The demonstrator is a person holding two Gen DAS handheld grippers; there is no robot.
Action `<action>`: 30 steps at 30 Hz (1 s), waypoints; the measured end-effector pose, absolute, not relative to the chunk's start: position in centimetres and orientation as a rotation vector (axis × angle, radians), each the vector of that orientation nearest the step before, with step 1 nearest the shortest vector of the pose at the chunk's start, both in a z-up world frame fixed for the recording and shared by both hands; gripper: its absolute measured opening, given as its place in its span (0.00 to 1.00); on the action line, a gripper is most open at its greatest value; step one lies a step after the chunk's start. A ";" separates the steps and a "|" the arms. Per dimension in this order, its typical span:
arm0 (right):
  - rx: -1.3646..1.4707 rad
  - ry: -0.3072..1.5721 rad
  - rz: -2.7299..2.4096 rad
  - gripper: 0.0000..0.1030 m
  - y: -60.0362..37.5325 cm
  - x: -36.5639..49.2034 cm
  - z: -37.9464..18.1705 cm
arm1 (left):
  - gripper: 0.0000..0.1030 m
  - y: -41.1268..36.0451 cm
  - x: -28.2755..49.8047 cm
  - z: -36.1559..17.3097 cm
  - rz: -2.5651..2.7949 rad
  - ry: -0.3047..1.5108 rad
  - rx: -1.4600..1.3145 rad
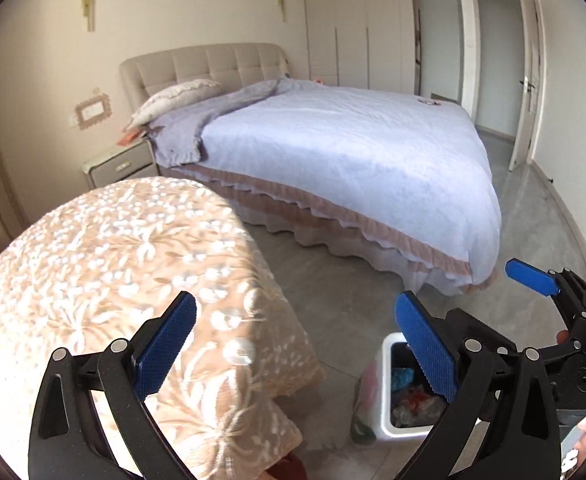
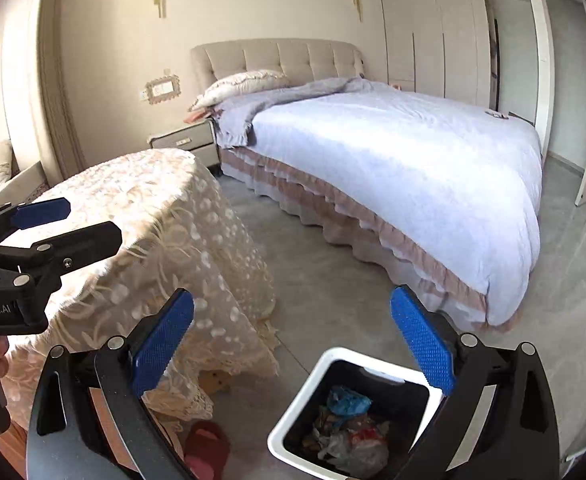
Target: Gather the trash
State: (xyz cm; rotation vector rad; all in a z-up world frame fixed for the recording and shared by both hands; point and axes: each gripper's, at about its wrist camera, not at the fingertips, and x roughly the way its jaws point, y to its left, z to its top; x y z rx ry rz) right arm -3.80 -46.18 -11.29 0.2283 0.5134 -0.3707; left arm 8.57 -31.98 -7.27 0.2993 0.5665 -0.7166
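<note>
At the bottom of the right wrist view, the right gripper (image 2: pixel 292 338) stands wide apart and empty, its blue textured pads framing the white square plastic trash bin (image 2: pixel 293 412) at lower centre. The bin sits on the grey floor (image 2: pixel 333 280), already holding crumpled blue, red and clear wrappers (image 2: pixel 349 428). In the left wrist view, the left gripper (image 1: pixel 296 344) is likewise spread wide and empty, at the lower edge of the frame, over the round tabletop draped in beige floral lace (image 1: pixel 93 264). No loose trash shows on the tabletop or floor. To do this step well, I would judge it best to scan the room for leftovers before moving away. Partial white lettering, "enRobot.AI", reads at mid left. A bed with a pale blue quilt (image 2: pixel 393 152) fills the upper right.
</note>
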 end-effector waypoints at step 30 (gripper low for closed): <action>0.038 0.328 -0.032 0.95 -22.9 7.5 -1.3 | 0.95 -4.1 12.0 0.6 -0.201 0.386 0.160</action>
